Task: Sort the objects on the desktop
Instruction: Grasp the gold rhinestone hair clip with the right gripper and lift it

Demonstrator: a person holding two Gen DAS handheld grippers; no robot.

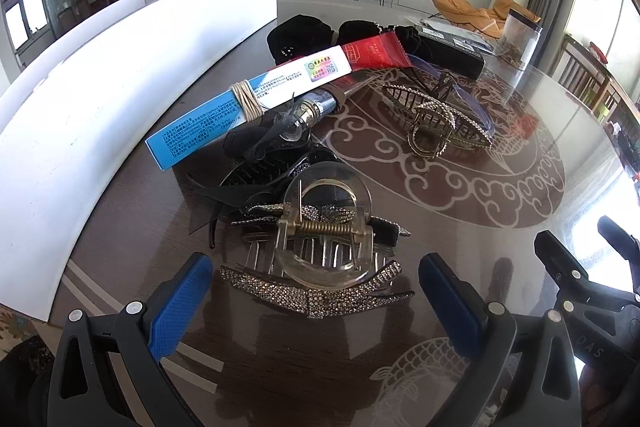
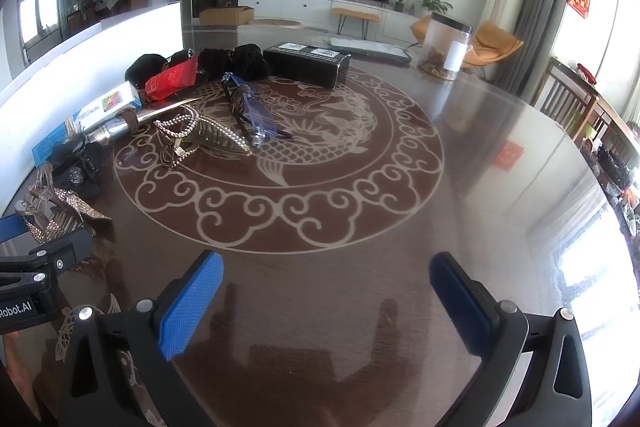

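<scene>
A: Glossy dark patterned surface [image 2: 460, 163], living room behind. Why is the left claw [image 1: 316, 291] spread wide?

B: The clear round-handled plastic hair clip [image 1: 324, 227] lies just ahead, likely next.

A: And the right claw [image 2: 326, 301]?

B: Also wide, empty; the clutter sits ahead-left.

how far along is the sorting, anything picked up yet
Nothing looks sorted yet. The clear claw clip, rhinestone barrette, gold claw clip, blue box, red packet and glasses all lie in one cluster on the table. Nothing is in hand: the left gripper is open right before the barrette, and the right gripper is open over bare table. All the sorting is left.
</scene>
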